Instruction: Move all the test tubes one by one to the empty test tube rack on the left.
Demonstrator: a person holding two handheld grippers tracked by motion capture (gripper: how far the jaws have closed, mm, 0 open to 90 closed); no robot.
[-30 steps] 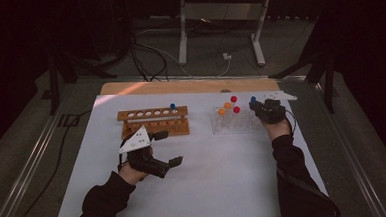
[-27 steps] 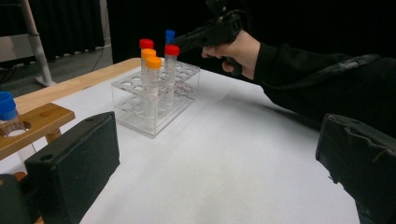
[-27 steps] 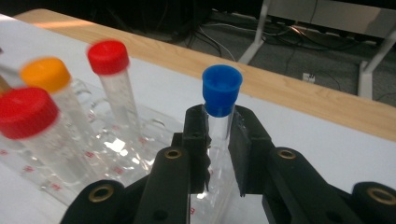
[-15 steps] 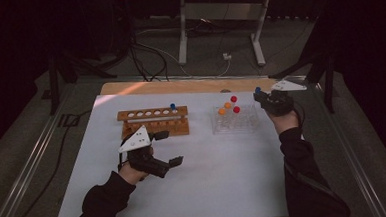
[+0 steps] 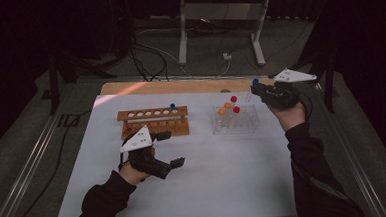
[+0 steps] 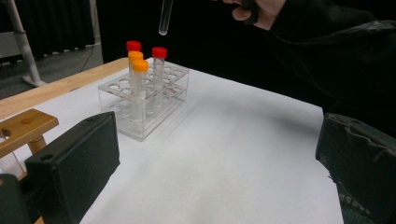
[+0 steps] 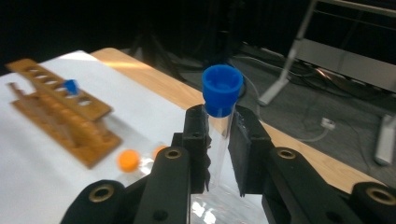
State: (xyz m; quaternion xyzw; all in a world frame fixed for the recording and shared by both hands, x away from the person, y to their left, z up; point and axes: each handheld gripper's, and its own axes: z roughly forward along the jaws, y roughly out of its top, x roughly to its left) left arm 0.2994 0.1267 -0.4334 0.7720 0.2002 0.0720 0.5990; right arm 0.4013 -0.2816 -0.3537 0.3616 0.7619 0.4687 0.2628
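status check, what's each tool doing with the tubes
Right tool shut on blue-capped tube, held above the clear rack. Left tool open, empty, near the wooden rack. Nothing in the way.

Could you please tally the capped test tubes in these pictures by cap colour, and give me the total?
Blue caps: 2, one tube in the wooden rack and one held in the right claw.
Red caps: 2, both in the clear rack.
Orange caps: 2, both in the clear rack.
Total: 6 capped tubes.
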